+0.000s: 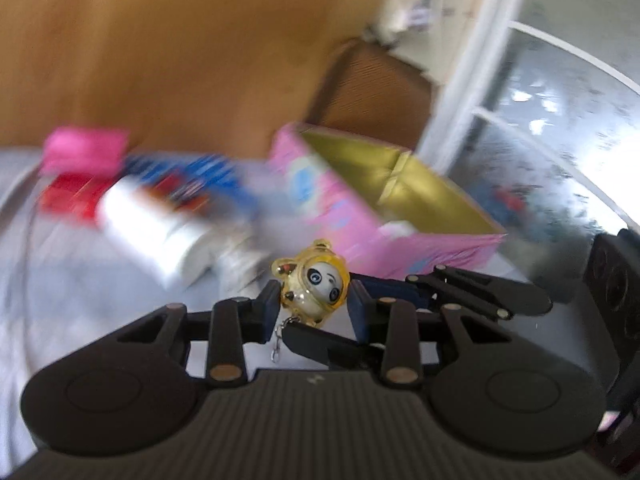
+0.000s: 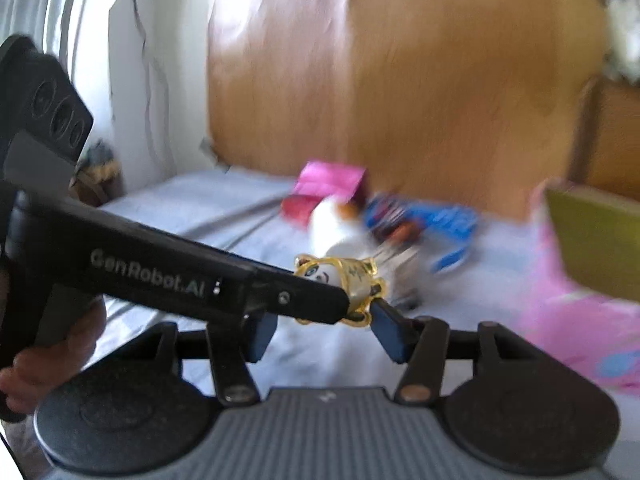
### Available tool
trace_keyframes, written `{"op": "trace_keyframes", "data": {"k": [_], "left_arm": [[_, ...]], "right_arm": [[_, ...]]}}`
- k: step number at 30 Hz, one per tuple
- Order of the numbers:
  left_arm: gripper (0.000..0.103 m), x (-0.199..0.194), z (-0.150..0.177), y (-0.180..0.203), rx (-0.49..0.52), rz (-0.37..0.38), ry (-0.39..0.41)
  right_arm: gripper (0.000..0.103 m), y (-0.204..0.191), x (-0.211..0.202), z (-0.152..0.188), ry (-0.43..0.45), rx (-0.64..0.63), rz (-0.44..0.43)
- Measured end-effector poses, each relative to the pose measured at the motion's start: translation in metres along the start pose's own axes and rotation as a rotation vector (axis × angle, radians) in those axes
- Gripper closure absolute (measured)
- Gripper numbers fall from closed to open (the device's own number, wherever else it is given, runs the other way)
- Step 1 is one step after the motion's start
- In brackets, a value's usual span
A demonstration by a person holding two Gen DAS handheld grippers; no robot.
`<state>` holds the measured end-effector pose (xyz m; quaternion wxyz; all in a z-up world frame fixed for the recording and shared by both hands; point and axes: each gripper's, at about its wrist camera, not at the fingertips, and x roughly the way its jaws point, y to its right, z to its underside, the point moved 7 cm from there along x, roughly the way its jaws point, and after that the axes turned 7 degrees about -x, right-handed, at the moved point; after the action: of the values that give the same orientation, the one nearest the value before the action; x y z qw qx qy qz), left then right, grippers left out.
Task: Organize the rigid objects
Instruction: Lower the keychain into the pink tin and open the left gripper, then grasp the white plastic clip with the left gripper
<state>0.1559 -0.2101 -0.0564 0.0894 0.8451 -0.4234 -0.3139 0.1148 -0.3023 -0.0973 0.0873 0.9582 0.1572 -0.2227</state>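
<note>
A small yellow translucent figurine keychain [image 1: 316, 284] with a white face sits between the blue pads of my left gripper [image 1: 314, 312], which is shut on it. Its metal chain [image 1: 277, 340] hangs below. In the right wrist view the same figurine [image 2: 352, 284] is held at the tip of the left gripper [image 2: 336, 300], which crosses in from the left. My right gripper [image 2: 320, 332] is open, its blue pads [image 2: 386, 332] just below and beside the figurine; the right pad seems to touch it. The right gripper's fingers [image 1: 460, 292] lie behind the figurine in the left wrist view.
An open pink box [image 1: 360, 216] with a gold inside stands at the right on a pale cloth surface [image 1: 80, 288]. A blurred white bottle [image 1: 156, 232], blue packet [image 1: 208, 184], and red and pink boxes [image 1: 84, 152] lie at the left. A wooden panel [image 1: 180, 40] stands behind.
</note>
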Motion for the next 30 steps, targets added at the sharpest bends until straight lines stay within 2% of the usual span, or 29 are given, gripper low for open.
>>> {"op": "trace_keyframes", "data": {"k": [4, 8, 13, 17, 19, 20, 24, 27, 29, 30], "left_arm": [[0.064, 0.048, -0.033, 0.053, 0.048, 0.106, 0.008], [0.064, 0.122, -0.052, 0.092, 0.001, 0.181, -0.076], [0.064, 0.196, -0.044, 0.137, 0.043, 0.196, -0.152], [0.064, 0.227, -0.038, 0.149, 0.02, 0.174, -0.177], [0.063, 0.227, -0.038, 0.15, 0.028, 0.15, -0.158], [0.063, 0.225, -0.039, 0.151, 0.033, 0.141, -0.149], [0.063, 0.186, -0.052, 0.142, 0.033, 0.166, -0.089], [0.059, 0.123, -0.058, 0.111, -0.009, 0.204, 0.003], [0.059, 0.079, -0.054, 0.077, -0.042, 0.169, 0.052], [0.059, 0.057, -0.05, 0.055, -0.054, 0.126, 0.082]], "right_arm": [[0.051, 0.055, -0.032, -0.012, 0.085, 0.031, 0.157], [0.051, 0.133, -0.048, -0.008, 0.096, 0.119, 0.284], [0.05, 0.218, -0.057, 0.022, 0.036, 0.262, 0.367], [0.05, 0.249, -0.054, 0.042, -0.002, 0.289, 0.425], [0.036, 0.256, -0.051, 0.048, -0.01, 0.299, 0.443], [0.033, 0.258, -0.05, 0.051, -0.006, 0.309, 0.443], [0.035, 0.254, -0.062, 0.05, 0.058, 0.341, 0.453], [0.039, 0.244, -0.081, 0.042, 0.157, 0.367, 0.467], [0.041, 0.227, -0.092, 0.033, 0.218, 0.36, 0.434], [0.041, 0.212, -0.093, 0.028, 0.227, 0.342, 0.389]]}}
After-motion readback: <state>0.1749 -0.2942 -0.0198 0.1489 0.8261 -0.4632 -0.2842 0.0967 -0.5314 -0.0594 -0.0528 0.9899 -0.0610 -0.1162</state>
